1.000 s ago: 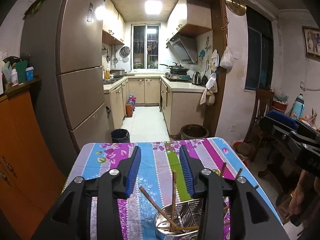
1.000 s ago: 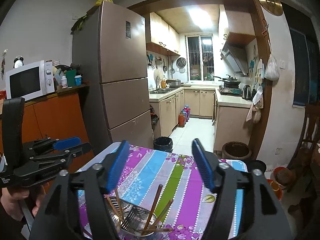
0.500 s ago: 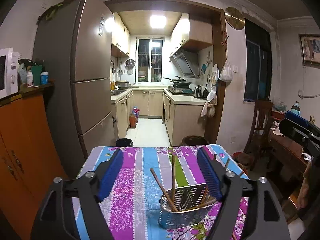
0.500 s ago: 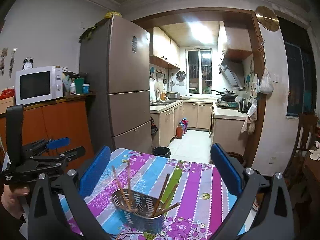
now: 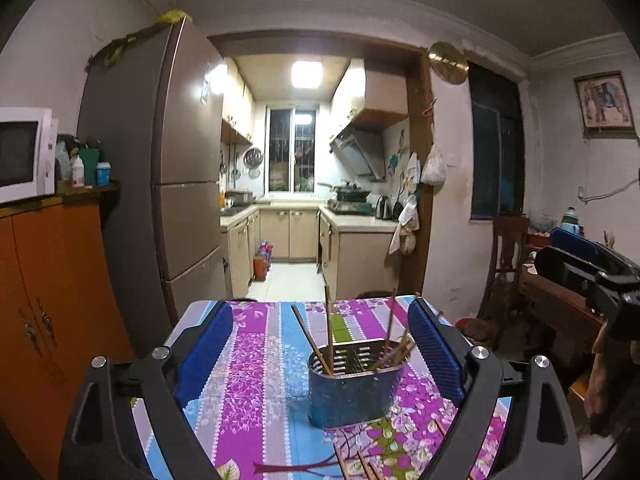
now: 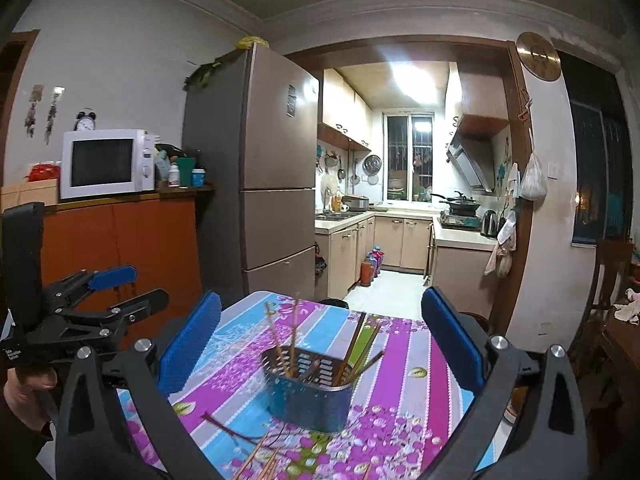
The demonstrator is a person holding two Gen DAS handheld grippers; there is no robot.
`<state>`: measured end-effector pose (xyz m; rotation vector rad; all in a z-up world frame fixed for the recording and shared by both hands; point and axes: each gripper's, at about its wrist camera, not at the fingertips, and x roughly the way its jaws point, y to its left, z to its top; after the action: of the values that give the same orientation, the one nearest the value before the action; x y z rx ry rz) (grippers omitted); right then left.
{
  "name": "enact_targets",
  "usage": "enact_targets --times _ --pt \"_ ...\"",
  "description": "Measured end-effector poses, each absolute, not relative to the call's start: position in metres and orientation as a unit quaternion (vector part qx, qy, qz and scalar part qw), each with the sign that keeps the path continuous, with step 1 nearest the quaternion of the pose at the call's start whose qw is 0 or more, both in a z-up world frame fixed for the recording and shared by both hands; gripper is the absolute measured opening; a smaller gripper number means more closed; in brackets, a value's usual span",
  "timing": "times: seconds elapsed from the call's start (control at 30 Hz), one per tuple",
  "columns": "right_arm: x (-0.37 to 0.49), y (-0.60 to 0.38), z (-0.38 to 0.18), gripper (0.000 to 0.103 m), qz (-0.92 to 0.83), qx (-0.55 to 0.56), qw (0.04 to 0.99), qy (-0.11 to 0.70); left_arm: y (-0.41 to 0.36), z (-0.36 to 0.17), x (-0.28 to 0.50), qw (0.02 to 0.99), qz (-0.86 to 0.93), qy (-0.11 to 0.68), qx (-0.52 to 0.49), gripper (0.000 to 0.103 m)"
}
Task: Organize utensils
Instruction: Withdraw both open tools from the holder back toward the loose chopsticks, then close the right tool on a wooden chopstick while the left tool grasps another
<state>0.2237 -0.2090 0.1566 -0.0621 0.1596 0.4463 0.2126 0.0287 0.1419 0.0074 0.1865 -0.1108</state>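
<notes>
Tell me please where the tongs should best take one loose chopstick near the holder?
Probably mid-shaft, from above, jaws across its width. The loose chopsticks lie flat on the tablecloth before the holder, bunched together, so the outermost one seems easiest.

We see holder on bench, chopsticks standing in it, more chopsticks lying before it; fridge behind left.

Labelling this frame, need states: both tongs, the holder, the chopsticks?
left tongs: open, nothing between the pads; have just been opening
right tongs: open, empty; have just been opening
utensil holder: upright on the striped tablecloth
chopsticks in holder: standing, leaning
loose chopsticks: lying flat in front of the holder
</notes>
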Motion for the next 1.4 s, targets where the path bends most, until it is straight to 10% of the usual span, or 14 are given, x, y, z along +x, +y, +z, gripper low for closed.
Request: enact_targets --times 0.37,0.73,1.4 --pt "0.119 -0.234 0.083 0.097 0.243 -0.022 0.965 0.095 0.023 0.038 0.126 0.990 -0.071 0.105 0.053 0.090" --pt "0.068 -0.197 -0.068 0.032 0.259 -0.028 0.945 0.198 0.014 -0.096 0.107 0.965 -0.142 0.219 0.037 0.077" --pt "0.068 -0.164 -0.141 0.013 0.225 -0.042 0.947 0.224 -0.009 -0.133 0.113 0.959 -0.168 0.223 0.049 0.046"
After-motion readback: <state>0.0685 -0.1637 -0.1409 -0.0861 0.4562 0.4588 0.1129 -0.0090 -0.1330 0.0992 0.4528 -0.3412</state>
